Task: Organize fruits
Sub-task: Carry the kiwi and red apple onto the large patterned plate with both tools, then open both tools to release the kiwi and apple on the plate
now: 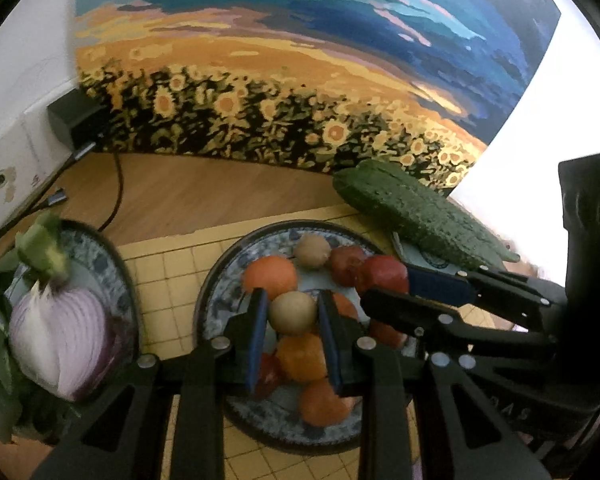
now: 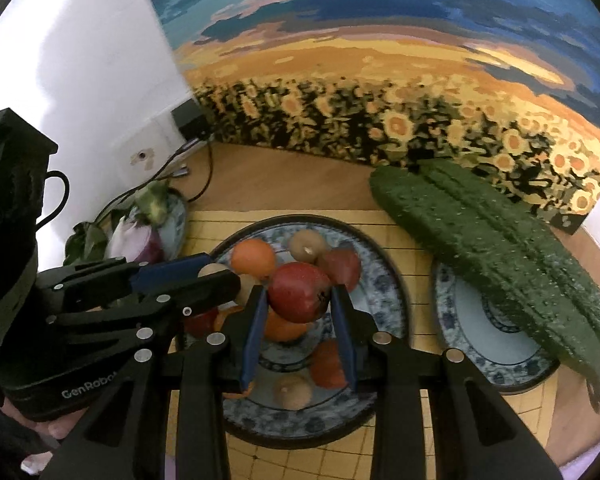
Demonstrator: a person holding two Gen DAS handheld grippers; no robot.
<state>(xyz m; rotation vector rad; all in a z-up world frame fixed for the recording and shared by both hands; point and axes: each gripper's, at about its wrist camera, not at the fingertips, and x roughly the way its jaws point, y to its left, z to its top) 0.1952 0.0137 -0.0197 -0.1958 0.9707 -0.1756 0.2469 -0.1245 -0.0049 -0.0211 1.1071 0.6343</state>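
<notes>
Both grippers reach over the central fruit plate (image 2: 384, 280) from the near side, fingers pointing toward the sunflower painting (image 1: 300, 80) propped at the back of the desk (image 1: 204, 192). The left gripper (image 1: 293, 316) has its blue-padded fingers pinching a small tan round fruit (image 1: 293, 312) above the pile; the right gripper (image 2: 300, 300) clasps a smooth red apple (image 2: 300, 297) between its pads, and in the left wrist view it comes in from the right with the apple at its tips. The plate is glazed with a blue-and-white flowered rim and carries oranges (image 1: 270, 276), more red fruit and tan ones, partly hidden behind the fingers. To the left a second patterned plate (image 1: 100, 256) bears a halved purple onion (image 1: 60, 340) with pale ribbed layers and leafy greens, cut off by the frame edge. To the right, two bumpy dark green cucumbers (image 2: 480, 240) lie across another blue-rimmed plate (image 2: 500, 372). All stand on a yellow gridded mat (image 1: 168, 280) over the wood-grain desk. A black adapter and cables sit near the wall corner, blurred.
</notes>
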